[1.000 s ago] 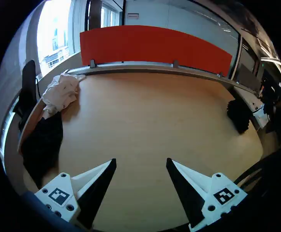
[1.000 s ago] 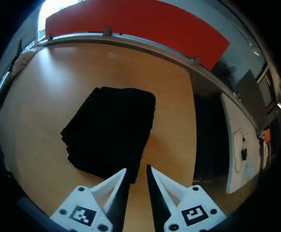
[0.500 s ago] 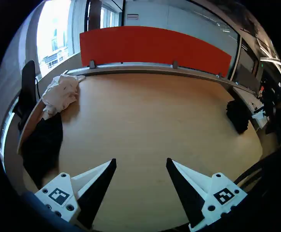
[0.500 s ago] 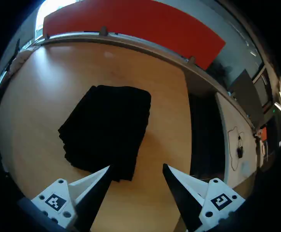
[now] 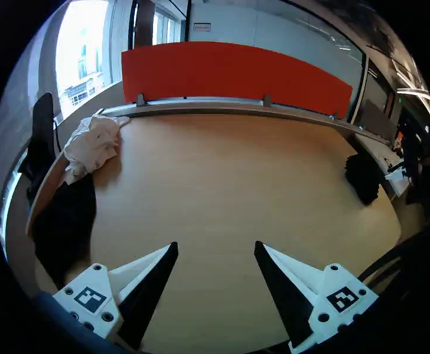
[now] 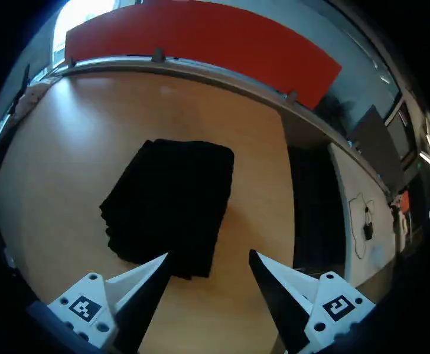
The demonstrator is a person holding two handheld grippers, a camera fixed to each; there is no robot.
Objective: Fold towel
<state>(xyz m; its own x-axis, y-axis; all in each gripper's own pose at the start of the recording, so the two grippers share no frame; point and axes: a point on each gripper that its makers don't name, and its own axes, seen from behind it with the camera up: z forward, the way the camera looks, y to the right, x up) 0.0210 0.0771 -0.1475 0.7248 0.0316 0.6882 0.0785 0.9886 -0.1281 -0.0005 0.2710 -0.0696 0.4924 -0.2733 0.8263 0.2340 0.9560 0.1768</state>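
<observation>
A black towel (image 6: 170, 203), folded into a thick rectangle, lies flat on the wooden table (image 6: 85, 135) in the right gripper view. My right gripper (image 6: 209, 262) hovers open just above its near edge, nothing between the fingers. The same folded towel (image 5: 364, 176) appears at the table's far right edge in the left gripper view. My left gripper (image 5: 215, 251) is open over bare wood, well away from any cloth.
A crumpled white cloth (image 5: 94, 141) and a dark cloth (image 5: 64, 221) lie along the table's left edge. A red divider panel (image 5: 233, 74) runs along the back. A black chair (image 5: 41, 138) stands left. Beyond the table's right edge is a white desk (image 6: 365, 221).
My right gripper went from nearly shut at the towel's near edge to open and drew back slightly. The towel stays flat on the table. The left gripper barely moved.
</observation>
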